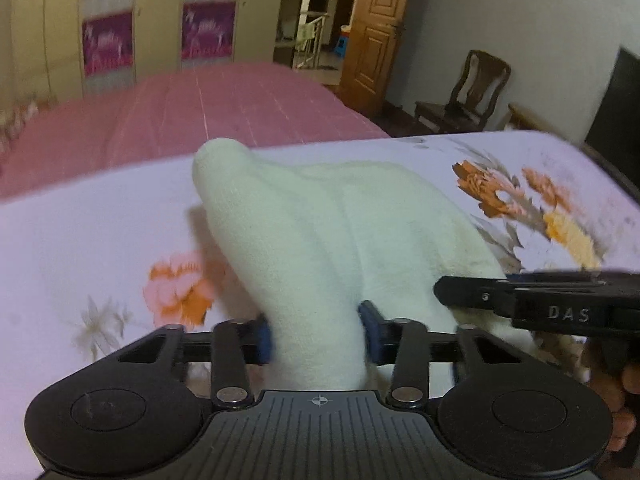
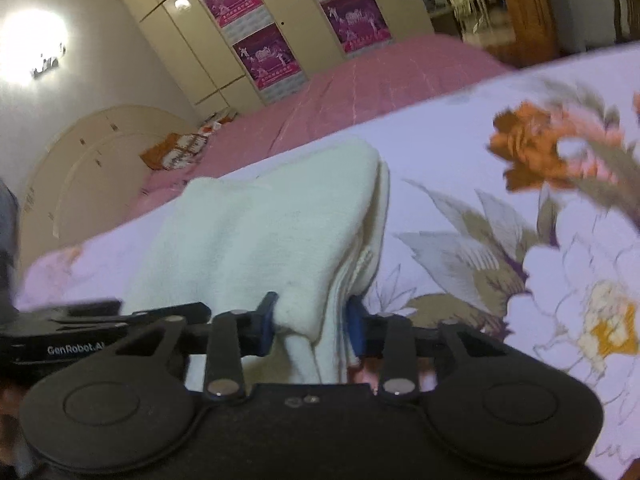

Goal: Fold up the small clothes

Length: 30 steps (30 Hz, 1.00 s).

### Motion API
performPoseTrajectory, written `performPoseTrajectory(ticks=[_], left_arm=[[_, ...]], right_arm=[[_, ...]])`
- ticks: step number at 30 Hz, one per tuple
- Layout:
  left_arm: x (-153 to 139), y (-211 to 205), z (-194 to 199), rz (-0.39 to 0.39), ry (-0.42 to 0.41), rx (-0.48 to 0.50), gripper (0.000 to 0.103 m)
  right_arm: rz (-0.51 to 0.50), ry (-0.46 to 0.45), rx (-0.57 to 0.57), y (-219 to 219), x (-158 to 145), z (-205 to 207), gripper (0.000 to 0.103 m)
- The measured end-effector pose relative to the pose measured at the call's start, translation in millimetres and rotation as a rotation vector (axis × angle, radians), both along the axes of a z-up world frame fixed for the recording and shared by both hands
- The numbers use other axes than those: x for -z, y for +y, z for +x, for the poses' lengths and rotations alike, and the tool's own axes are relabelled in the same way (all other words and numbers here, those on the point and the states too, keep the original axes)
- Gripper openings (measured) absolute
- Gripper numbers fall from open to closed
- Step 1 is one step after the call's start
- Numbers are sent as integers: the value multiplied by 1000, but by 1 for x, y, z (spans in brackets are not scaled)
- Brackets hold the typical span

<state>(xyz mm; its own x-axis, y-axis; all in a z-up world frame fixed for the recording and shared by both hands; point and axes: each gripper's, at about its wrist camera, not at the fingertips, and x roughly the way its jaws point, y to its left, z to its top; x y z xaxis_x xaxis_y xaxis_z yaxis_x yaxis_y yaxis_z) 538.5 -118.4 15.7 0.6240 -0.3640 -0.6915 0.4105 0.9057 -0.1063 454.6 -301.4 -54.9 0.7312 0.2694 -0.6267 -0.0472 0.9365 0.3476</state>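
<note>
A pale cream knitted garment (image 1: 320, 220) lies folded in layers on a white floral sheet (image 1: 80, 240), with its near end bunched and lifted. In the left wrist view my left gripper (image 1: 316, 332) is shut on that bunched end, its blue pads pressing both sides. My right gripper (image 2: 310, 324) is shut on the stacked edge of the same garment (image 2: 260, 232), with several layers showing between the pads. Each tool shows in the other's view: the right gripper's body (image 1: 520, 304) close on the right, the left gripper's body (image 2: 80, 320) close on the left.
The floral sheet (image 2: 480, 160) spreads out to the right of the garment. Behind it is a pink bedspread (image 1: 200, 112), then wardrobes with purple panels (image 1: 108, 40). A wooden chair (image 1: 472, 92) and a brown door (image 1: 376, 32) stand at the far right.
</note>
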Motion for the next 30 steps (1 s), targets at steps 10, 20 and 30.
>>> performPoseTrajectory(ticks=[10, 20, 30], left_arm=[[-43, 19, -48, -40, -64, -12, 35], [-62, 60, -123, -27, -84, -49, 35], [-64, 145, -157, 49, -90, -159, 35]], right_arm=[[-92, -114, -16, 25, -50, -43, 27], [-106, -148, -88, 54, -73, -96, 27], [-67, -152, -166, 138, -66, -108, 27]])
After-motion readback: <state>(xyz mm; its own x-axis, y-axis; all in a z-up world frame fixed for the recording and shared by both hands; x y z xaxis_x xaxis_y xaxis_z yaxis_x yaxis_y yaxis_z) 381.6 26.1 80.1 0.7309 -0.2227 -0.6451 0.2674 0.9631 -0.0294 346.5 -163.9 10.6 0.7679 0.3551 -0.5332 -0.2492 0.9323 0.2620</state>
